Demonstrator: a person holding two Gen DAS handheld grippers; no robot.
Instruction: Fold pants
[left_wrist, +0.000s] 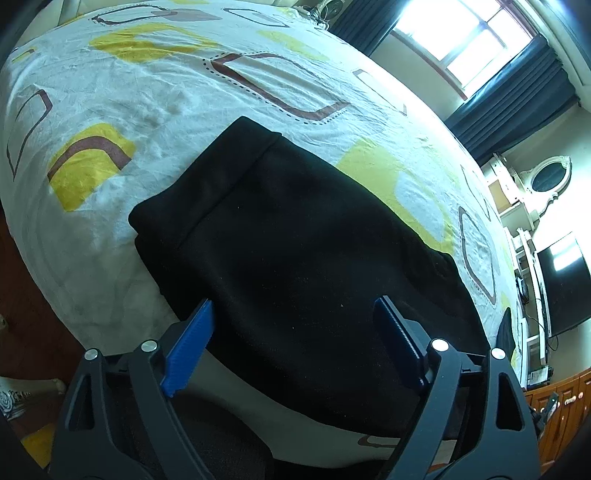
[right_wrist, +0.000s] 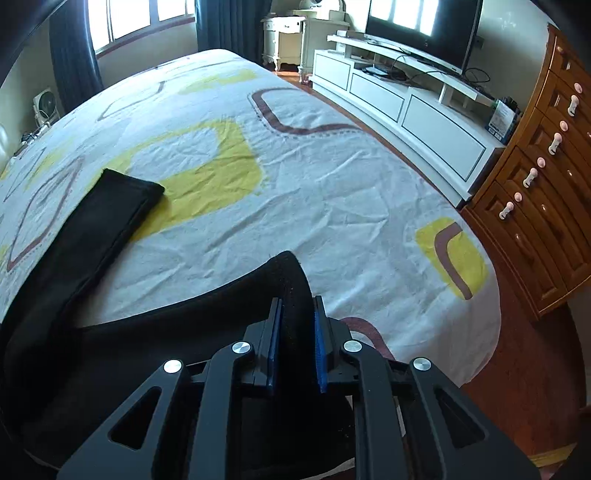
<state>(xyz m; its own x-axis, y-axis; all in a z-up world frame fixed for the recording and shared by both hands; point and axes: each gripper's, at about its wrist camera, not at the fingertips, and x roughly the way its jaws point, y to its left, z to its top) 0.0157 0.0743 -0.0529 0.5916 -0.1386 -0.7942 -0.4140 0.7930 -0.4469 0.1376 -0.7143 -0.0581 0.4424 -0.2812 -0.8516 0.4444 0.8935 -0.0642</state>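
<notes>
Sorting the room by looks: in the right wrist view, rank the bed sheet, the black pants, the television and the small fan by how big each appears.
1. Bed sheet, filling most of the picture.
2. Black pants, though nearness to the camera inflates them.
3. Television, partly cut off at the top.
4. Fan, far off and smallest.

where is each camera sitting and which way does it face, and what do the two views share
Left wrist: sits on the left gripper, angled down at the black pants on the bed, window behind; its own blue fingers show, spread wide over the cloth.
Right wrist: sits on the right gripper, angled down across the bed toward the tv and dresser; its fingers show, pinched on a pants edge.
Shared: the pants and the patterned bed.
</notes>
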